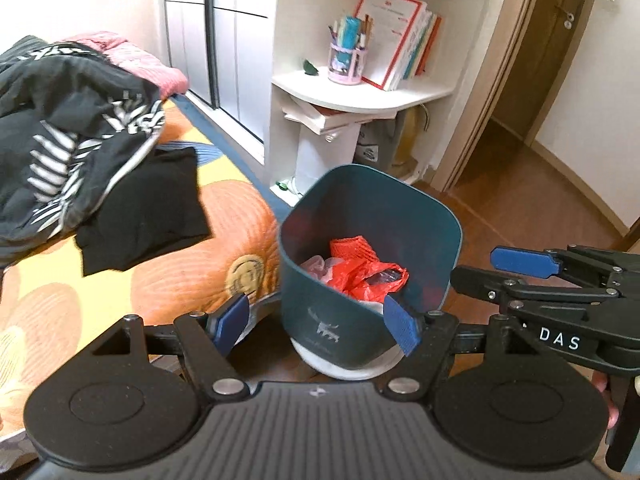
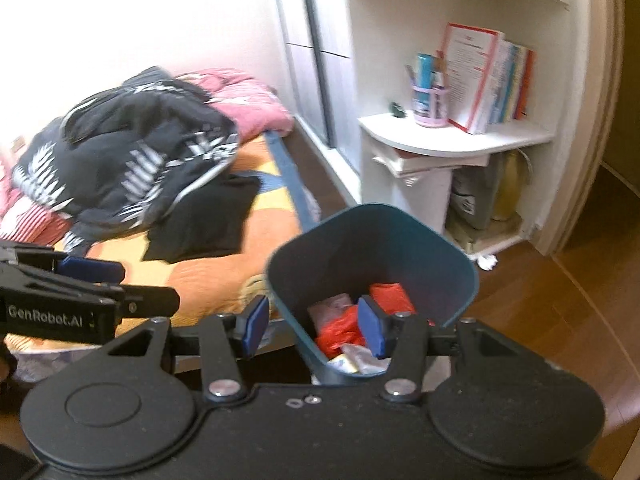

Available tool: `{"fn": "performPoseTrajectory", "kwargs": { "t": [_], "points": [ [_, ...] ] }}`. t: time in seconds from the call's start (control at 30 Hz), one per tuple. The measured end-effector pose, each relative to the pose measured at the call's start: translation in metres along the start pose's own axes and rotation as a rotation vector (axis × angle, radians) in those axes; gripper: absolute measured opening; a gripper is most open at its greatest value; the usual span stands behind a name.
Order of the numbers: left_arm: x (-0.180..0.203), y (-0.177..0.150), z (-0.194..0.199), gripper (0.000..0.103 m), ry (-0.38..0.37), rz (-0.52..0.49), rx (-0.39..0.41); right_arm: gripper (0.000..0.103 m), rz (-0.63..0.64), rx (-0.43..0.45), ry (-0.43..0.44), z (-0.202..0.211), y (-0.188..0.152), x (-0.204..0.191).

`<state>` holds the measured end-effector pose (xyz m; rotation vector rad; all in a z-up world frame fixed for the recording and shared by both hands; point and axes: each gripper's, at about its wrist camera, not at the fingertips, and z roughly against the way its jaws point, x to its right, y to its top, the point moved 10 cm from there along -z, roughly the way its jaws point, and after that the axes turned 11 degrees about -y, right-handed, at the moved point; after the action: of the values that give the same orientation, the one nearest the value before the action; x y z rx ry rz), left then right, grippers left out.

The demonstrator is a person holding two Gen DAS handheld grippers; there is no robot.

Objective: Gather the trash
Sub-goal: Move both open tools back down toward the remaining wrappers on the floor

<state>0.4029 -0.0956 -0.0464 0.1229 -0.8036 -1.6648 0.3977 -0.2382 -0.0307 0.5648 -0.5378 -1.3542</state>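
Note:
A dark teal trash bin (image 1: 400, 208) (image 2: 360, 240) stands on the floor beside the bed. A crumpled red plastic bag (image 1: 360, 276) (image 2: 340, 330) lies inside it with pale wrappers (image 1: 316, 266) (image 2: 332, 308). My left gripper (image 1: 316, 326) hangs open above the bin's near rim, and its blue pads (image 1: 232, 322) hold nothing. My right gripper (image 2: 312, 326) is open and empty too, over the bin's mouth. Each gripper shows in the other's view: the right (image 1: 508, 276) at the right edge, the left (image 2: 100, 284) at the left edge.
A bed with an orange flowered sheet (image 1: 180, 264) carries black and patterned clothes (image 1: 72, 140) left of the bin. Behind the bin a white corner shelf (image 1: 360, 92) holds books and a pen cup. A wooden floor (image 1: 520, 208) and a doorway lie to the right.

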Motion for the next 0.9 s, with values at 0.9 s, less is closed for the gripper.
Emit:
{"fn": "performPoseTrajectory", "kwargs": {
  "t": [0.9],
  "points": [
    [-0.191, -0.155, 0.113, 0.099, 0.101, 0.311, 0.027, 0.05, 0.275, -0.111, 0.34, 0.018, -0.085, -0.229]
  ]
}}
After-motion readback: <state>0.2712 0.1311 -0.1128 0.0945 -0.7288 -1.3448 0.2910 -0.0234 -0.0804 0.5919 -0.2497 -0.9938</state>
